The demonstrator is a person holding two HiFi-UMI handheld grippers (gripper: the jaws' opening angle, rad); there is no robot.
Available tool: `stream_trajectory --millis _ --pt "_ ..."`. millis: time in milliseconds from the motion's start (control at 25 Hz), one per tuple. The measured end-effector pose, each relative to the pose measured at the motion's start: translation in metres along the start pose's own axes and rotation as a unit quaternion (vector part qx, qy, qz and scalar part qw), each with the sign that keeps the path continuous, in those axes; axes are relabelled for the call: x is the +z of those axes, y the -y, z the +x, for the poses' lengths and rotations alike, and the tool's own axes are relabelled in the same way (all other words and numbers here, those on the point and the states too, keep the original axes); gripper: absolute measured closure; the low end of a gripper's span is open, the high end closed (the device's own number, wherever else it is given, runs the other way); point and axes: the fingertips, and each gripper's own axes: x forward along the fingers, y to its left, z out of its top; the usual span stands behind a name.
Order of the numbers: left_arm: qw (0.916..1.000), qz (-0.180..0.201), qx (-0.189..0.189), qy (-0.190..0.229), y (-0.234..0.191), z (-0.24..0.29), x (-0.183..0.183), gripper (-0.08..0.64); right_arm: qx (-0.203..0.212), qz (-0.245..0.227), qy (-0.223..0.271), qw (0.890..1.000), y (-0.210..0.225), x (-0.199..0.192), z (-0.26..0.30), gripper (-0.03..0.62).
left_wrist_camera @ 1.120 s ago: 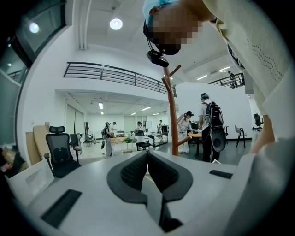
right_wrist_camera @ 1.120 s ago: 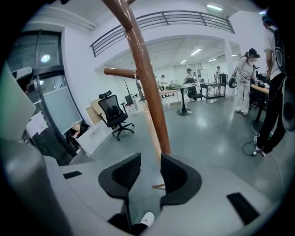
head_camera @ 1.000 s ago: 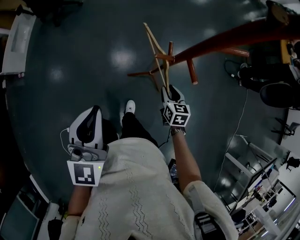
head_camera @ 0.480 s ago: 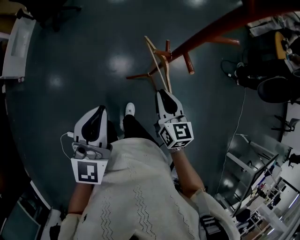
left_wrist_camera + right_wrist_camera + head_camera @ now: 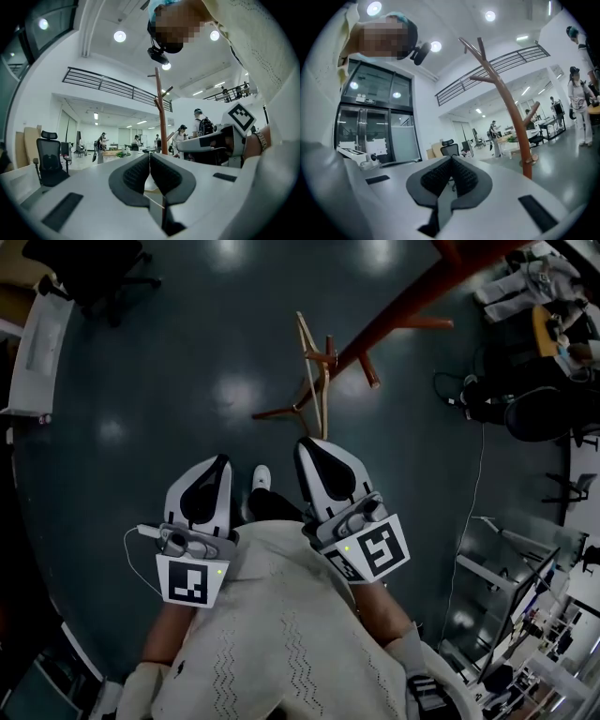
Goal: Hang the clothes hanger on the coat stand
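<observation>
Seemingly done: hanger [image 5: 314,371] on coat stand [image 5: 403,310], just ahead of right tool [image 5: 306,444], long axis pointing away. R jaws closing fully, empty; left tool [image 5: 221,461], further off, also pinched together w/ nothing held.

we count one coat stand [image 5: 412,306]; one clothes hanger [image 5: 322,399]; two grippers, the left gripper [image 5: 218,463] and the right gripper [image 5: 305,444]; two marker cubes [image 5: 192,582], one per gripper; one white shoe [image 5: 261,477]; two dark office chairs [image 5: 89,266] in the head view, one top left, one at the right edge; at least four people [image 5: 202,125] in the left gripper view's background; any farther off are too small to count
</observation>
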Motion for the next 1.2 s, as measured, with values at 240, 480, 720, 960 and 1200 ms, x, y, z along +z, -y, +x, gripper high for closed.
stream_trajectory --millis 240,480,720,960,1200 --pt "0.9992 -0.007 0.014 0.038 -0.008 -0.001 0.023 0.546 0.048 -0.051 0.016 0.997 -0.050 0.034 0.005 0.572" --pt "0.9986 -0.011 0.028 0.043 -0.016 -0.006 0.027 0.546 0.068 -0.062 0.002 0.996 -0.069 0.028 0.020 0.572" --pt "0.9985 -0.006 0.036 0.040 -0.023 -0.010 0.029 0.546 0.080 -0.061 -0.010 0.995 -0.074 0.024 0.028 0.572" --pt "0.9984 -0.010 0.044 0.034 -0.033 -0.016 0.029 0.546 0.077 -0.068 -0.015 0.995 -0.076 0.025 0.035 0.572" --pt "0.9986 -0.013 0.042 0.029 -0.034 -0.016 0.023 0.546 0.083 -0.059 -0.014 0.995 -0.075 0.017 0.035 0.572"
